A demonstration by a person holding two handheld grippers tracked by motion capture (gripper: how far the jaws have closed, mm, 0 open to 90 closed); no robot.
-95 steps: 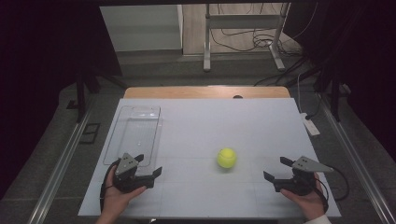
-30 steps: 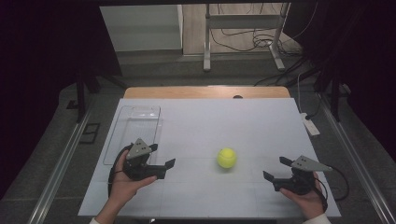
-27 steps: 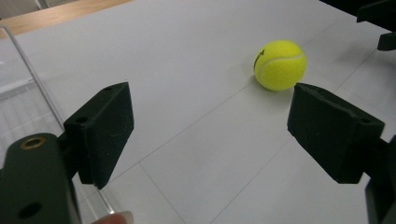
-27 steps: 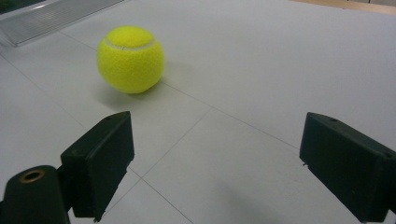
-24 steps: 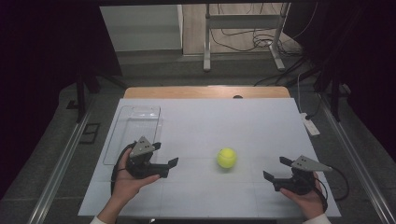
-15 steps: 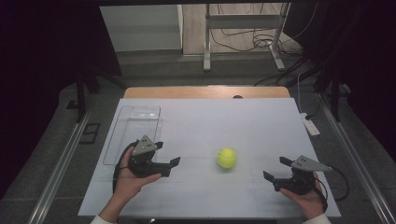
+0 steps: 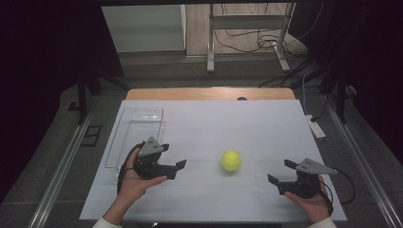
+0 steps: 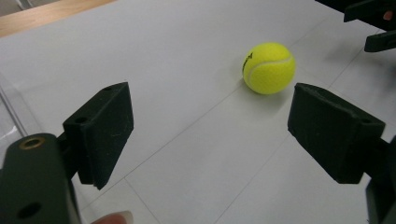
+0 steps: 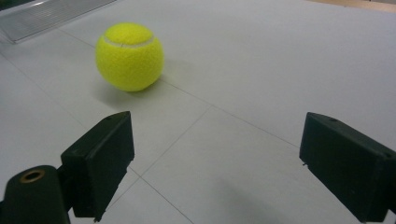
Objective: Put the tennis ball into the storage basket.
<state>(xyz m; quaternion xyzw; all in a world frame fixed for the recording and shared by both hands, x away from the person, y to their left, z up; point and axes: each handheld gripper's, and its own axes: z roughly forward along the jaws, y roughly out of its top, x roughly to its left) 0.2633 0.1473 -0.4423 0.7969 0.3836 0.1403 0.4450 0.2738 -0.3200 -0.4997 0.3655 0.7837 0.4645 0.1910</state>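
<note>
Tennis ball (image 7: 230, 160) at rest on white table (image 7: 237, 123), ahead of and beyond the jaws of left gripper (image 7: 175, 167), jaws wide apart, nothing between. Right gripper (image 7: 281, 173) likewise spread and unladen, ball well ahead of its jaws. Clear tray (image 7: 138, 130) behind left gripper.

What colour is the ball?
Yellow-green tennis ball with a white seam; clearest in the right gripper view.
</note>
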